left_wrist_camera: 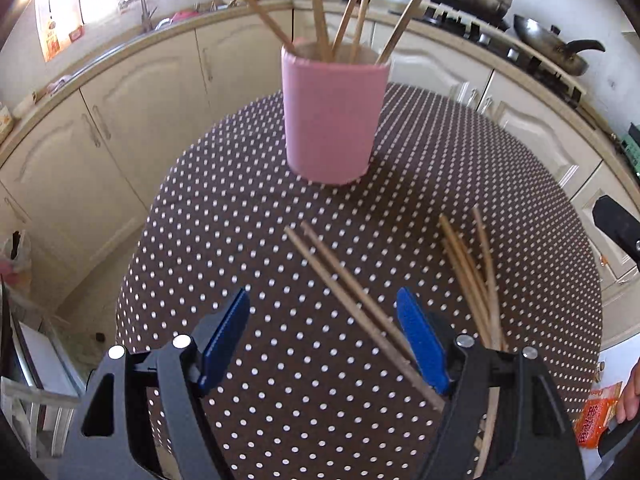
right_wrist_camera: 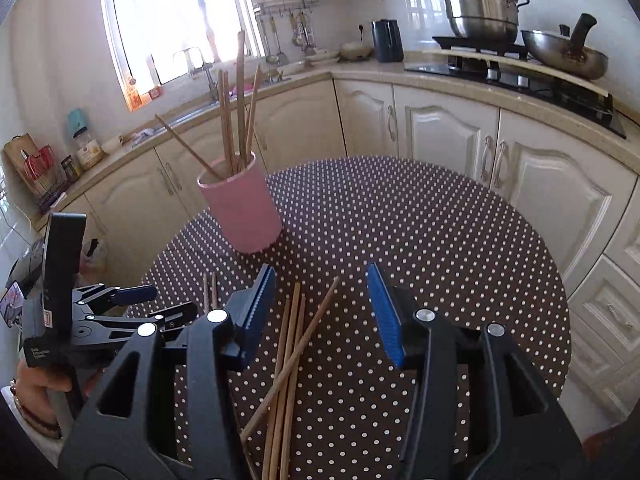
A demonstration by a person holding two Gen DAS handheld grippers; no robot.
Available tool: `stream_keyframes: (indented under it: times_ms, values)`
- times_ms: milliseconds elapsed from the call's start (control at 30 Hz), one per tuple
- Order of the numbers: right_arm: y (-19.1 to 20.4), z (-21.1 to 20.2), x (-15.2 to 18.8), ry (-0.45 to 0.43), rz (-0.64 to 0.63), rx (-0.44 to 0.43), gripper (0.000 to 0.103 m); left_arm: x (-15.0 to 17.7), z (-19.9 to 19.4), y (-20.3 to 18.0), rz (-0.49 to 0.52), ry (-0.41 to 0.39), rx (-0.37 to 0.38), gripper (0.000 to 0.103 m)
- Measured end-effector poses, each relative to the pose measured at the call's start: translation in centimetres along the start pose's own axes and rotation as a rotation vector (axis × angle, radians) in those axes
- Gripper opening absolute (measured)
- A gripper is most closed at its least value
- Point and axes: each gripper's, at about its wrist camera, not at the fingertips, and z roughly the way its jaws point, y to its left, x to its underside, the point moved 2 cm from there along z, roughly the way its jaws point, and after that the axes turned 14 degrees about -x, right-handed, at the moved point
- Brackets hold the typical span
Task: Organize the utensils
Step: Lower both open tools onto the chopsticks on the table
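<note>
We see a brown cloth (left_wrist_camera: 280, 240) with white dots on the table, and it looks soft and dull. The pink cup (left_wrist_camera: 334, 120) looks smooth and matt. The chopsticks (right_wrist_camera: 294, 344) lying on the cloth look like plain wood. Our left gripper (left_wrist_camera: 324, 336) and right gripper (right_wrist_camera: 322, 308) look like black plastic, with bumpy blue pads (left_wrist_camera: 420, 340). The big pot (right_wrist_camera: 480, 8) is shiny metal.

Both grippers hover over the worktop (left_wrist_camera: 280, 280) with fingers spread wide and nothing between them. The left gripper (left_wrist_camera: 324, 336) sits near the worktop's near edge, its blue fingers (left_wrist_camera: 224, 336) pointing forward. The right gripper (right_wrist_camera: 324, 312) hangs beside it. A hand (right_wrist_camera: 36, 392), probably the left, grips the left gripper's handle.
</note>
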Motion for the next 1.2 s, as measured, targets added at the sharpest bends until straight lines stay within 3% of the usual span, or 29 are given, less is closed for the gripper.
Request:
stream_keyframes:
  times_ms: [400, 633, 800, 867, 933, 1033, 1200]
  values:
    - [-1.5, 2.4, 2.1, 0.097, 0.04, 0.005, 0.049, 1.8, 3.0, -0.8, 0.031, 0.084, -0.078, 0.075]
    - [-1.8, 2.9, 2.7, 0.11, 0.052, 0.004, 0.049, 1.3, 3.6, -1.5, 0.022, 0.09, -0.092, 0.075]
    - [-1.9, 3.1, 2.7, 0.125, 0.051, 0.002, 0.049, 1.3, 3.4, -2.8, 0.072, 0.076, -0.121, 0.075]
    - [-2.0, 3.3, 2.7, 0.135, 0.048, 0.006, 0.049, 1.3, 3.3, -3.7, 0.097, 0.067, -0.111, 0.065]
    - [-2.0, 3.6, 2.7, 0.149, 0.05, 0.01, 0.049, 1.4, 3.1, -4.4, 0.114, 0.068, -0.075, 0.046]
    - [-2.1, 4.3, 3.0, 0.193, 0.051, 0.004, 0.049, 1.3, 2.9, -5.5, 0.143, 0.066, -0.038, 0.029]
    - [-2.0, 5.9, 3.6, 0.279, 0.085, -0.049, 0.049, 1.0, 2.8, -6.7, 0.172, 0.059, -0.009, 0.02]
